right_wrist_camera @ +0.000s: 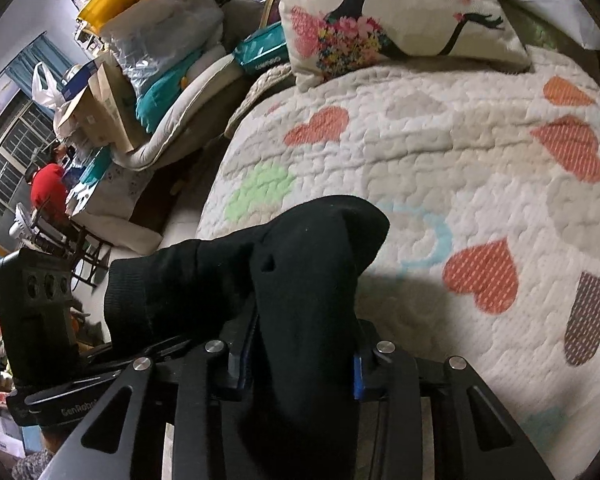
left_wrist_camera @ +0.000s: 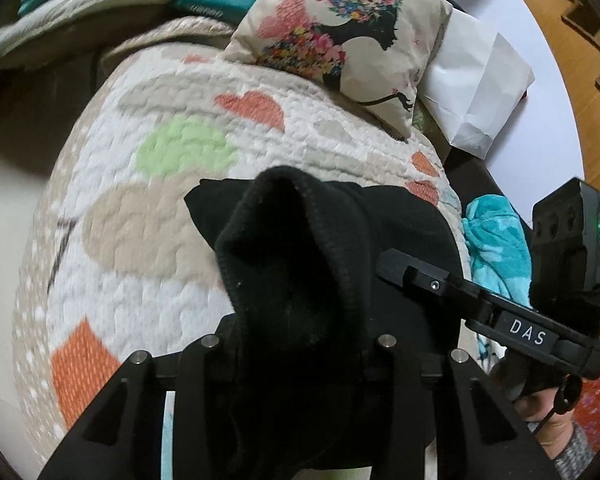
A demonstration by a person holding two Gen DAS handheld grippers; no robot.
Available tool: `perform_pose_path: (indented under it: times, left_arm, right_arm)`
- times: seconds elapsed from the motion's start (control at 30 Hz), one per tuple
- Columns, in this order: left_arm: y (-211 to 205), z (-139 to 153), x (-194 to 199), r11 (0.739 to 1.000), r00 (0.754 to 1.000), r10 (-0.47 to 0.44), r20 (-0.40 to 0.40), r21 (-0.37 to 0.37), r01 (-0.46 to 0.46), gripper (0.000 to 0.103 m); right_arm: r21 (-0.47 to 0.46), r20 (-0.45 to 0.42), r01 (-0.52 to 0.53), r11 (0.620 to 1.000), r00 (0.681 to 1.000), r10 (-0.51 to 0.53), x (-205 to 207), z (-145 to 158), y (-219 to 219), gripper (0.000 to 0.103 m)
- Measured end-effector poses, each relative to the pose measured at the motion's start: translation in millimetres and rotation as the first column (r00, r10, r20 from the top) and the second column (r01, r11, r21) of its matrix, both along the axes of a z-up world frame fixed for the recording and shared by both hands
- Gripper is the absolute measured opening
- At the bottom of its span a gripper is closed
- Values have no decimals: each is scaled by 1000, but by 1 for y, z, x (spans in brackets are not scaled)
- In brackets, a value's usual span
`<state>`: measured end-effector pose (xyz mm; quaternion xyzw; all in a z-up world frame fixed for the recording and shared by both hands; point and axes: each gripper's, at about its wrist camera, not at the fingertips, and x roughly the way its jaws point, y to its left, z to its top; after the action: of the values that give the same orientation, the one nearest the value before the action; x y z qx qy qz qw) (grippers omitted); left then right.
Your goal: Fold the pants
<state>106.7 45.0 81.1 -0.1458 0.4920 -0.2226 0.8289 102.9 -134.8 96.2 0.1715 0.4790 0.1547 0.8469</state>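
One pair of black pants [left_wrist_camera: 300, 272], bunched, raised above the quilted heart-print bedspread [left_wrist_camera: 148, 208]. Left hand-held gripper [left_wrist_camera: 296, 360] closed on a ribbed fold of the pants. Right hand-held gripper [right_wrist_camera: 300, 364] likewise clamped on the cloth. Floral cushion [right_wrist_camera: 380, 12] lies at far end of bed; white paper bag [left_wrist_camera: 476, 96] just right of it.

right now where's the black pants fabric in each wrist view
Left wrist view: the black pants fill the lower centre, bunched between the left gripper fingers, above the heart quilt.
Right wrist view: the black pants sit at lower centre, clamped in the right gripper, trailing off to the left.
Shared landmark: the floral silhouette pillow at the top of both.
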Motion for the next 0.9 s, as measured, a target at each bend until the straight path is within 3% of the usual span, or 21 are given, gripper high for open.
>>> perform_pose_path:
  times: [0.17,0.9]
  left_arm:
    - [-11,3,20,1000,999,-2,36,29,1,36]
    - [-6,-34,59,997,999,42,-28,70,-40,36]
  right_arm:
    - [-23,15,17,1000,1000,-17,19,8,-8,39]
    - [-80,-23,33,996,999,-35,68,-22,0,38]
